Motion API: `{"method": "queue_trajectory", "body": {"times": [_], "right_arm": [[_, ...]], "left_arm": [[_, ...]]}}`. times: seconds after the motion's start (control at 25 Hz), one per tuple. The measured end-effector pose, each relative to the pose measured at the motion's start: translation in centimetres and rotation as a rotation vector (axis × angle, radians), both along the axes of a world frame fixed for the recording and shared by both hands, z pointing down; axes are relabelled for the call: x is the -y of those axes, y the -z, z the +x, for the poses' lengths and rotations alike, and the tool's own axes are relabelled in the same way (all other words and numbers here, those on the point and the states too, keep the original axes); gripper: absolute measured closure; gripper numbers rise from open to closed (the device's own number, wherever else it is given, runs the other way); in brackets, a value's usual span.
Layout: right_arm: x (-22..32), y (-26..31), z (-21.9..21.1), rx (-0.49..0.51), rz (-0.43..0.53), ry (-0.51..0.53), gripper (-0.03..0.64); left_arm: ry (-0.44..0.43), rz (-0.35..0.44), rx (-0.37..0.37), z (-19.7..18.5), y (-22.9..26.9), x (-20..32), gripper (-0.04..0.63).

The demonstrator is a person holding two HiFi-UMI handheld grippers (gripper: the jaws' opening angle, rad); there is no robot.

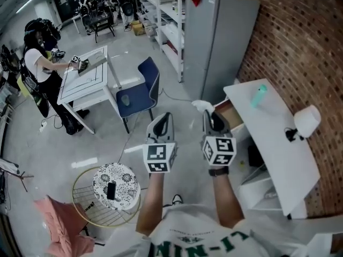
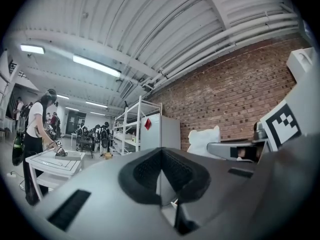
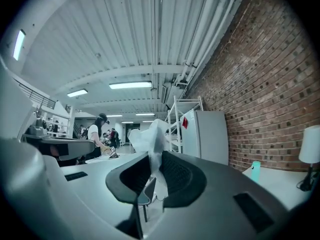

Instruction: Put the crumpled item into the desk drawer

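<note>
Grey cabinet (image 1: 225, 42) stands against the brick wall. The white bench (image 1: 270, 143) stands just beside it, carrying a teal bottle (image 1: 259, 96) and a white lamp (image 1: 306, 121).

The drawer (image 1: 231, 116) shows a brown interior under the bench's near edge and appears to be pulled out.

Right gripper (image 1: 208, 114) is held level and is near the drawer opening. Its fingers (image 3: 176, 176) are nearly closed, pinching the crumpled paper (image 3: 149, 136). Most of the wad stands proud above the tips, short of the drawer.

Left gripper (image 1: 166, 115) is alongside and apart from the bench. Its fingers (image 2: 145, 176) are closed together with nothing between them.

Assessment: the step in hand is the carry to the drawer.

Recommendation:
- Keep the pinch firm, as only a thin fold is caught.
- Bring the tips over the drawer interior, clear of the bench edge above.
- Lower the wad inside the drawer before parting the fingers.
- Keep the left gripper clear of the path, ready to push the drawer front.
</note>
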State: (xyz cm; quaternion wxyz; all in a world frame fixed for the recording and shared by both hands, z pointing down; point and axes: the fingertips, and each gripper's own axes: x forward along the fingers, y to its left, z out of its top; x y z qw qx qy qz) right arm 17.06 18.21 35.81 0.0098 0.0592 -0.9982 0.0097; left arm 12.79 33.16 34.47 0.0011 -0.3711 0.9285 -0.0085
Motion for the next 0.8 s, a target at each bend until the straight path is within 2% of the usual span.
{"method": "queue_trajectory", "body": {"times": [0.28, 0.52, 0.8], "right_arm": [[-3.5, -2.7, -4.1, -0.057, 0.025, 0.057, 0.56], [-4.0, -4.1, -7.7, -0.086, 0.025, 0.098, 0.56], [-1.7, -5.6, -16.3, -0.082, -0.001, 0.13, 0.56]], "left_arm": [[0.034, -0.003, -0.043, -3.7, -2.9, -3.1, 0.6], [0.053, 0.011, -0.073, -7.4, -3.7, -3.6, 0.6], [0.073, -0.011, -0.069, -14.9, -5.0, -1.8, 0.6]]}}
